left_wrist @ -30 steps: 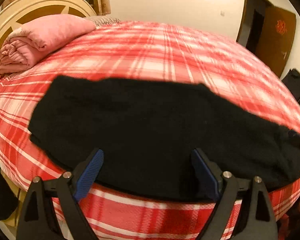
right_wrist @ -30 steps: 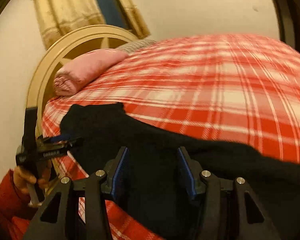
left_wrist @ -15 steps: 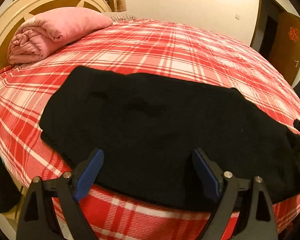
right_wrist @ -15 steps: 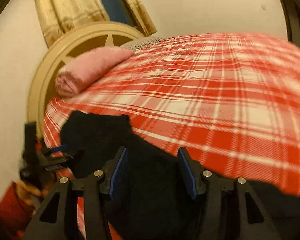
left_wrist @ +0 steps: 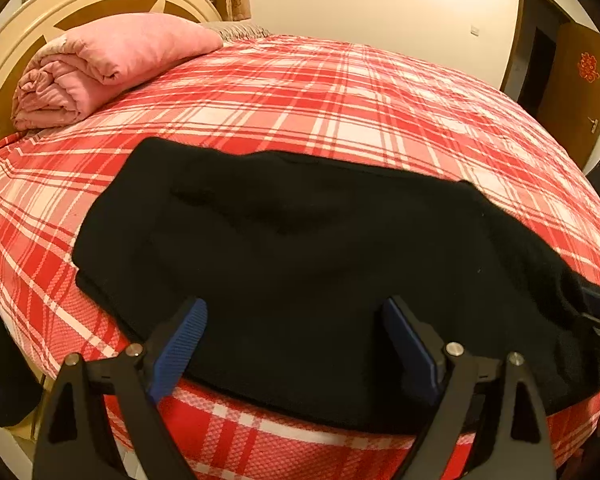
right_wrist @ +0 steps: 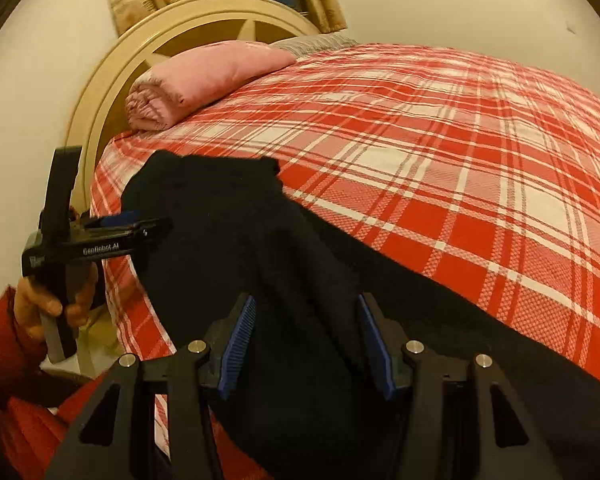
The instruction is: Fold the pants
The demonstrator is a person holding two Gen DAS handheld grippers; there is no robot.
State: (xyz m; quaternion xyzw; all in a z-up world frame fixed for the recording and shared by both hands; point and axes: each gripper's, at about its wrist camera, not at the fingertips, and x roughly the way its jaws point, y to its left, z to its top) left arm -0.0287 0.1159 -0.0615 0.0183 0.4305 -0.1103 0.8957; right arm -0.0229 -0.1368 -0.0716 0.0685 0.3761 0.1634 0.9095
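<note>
Black pants (left_wrist: 300, 248) spread flat along near edge of bed (left_wrist: 340, 100). Soft, limp, light by look; best pinched at hem or waistband. Left gripper (left_wrist: 296, 344) wide open above them. Right gripper (right_wrist: 306, 340) half-spread, empty.

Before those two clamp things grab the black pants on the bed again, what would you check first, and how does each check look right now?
1. Black pants spread flat on the plaid bedspread: ok.
2. Left gripper jaws open wide, nothing between the pads: ok.
3. Right gripper gripping fabric: cannot tell; the jaws stand partly open over dark cloth and no pinch shows.
4. Near edge of the pants fully on the bed: not ok, it sits right at the mattress edge.
5. Pink rolled blanket clear of the pants: ok, apart at the headboard.
</note>
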